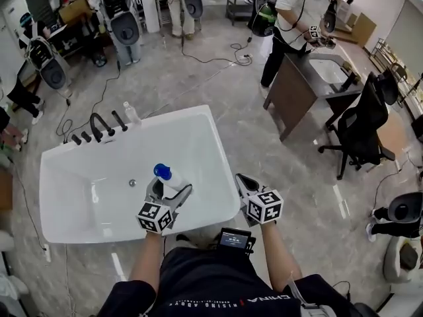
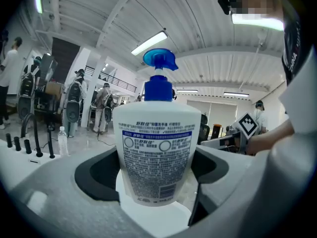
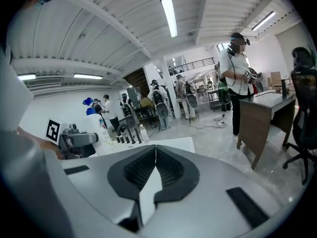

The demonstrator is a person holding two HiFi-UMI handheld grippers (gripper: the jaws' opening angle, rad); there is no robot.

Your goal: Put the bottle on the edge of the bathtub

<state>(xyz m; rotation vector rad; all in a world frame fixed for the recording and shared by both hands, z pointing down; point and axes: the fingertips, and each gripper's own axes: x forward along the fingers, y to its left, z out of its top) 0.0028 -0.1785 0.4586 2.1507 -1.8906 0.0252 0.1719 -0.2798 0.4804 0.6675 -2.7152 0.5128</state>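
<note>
A white bottle with a blue pump top is held upright in my left gripper, over the near right part of the white bathtub's inside. In the left gripper view the bottle fills the middle, its printed label facing me, and the left gripper has both jaws pressed against its sides. My right gripper hovers by the tub's near right corner, shut and empty. In the right gripper view the right gripper has its jaw tips touching, and the bottle shows at far left.
Black taps and a clear water bottle stand on the tub's far left rim. To the right are a brown desk, a standing person and a black office chair. Cables lie on the floor.
</note>
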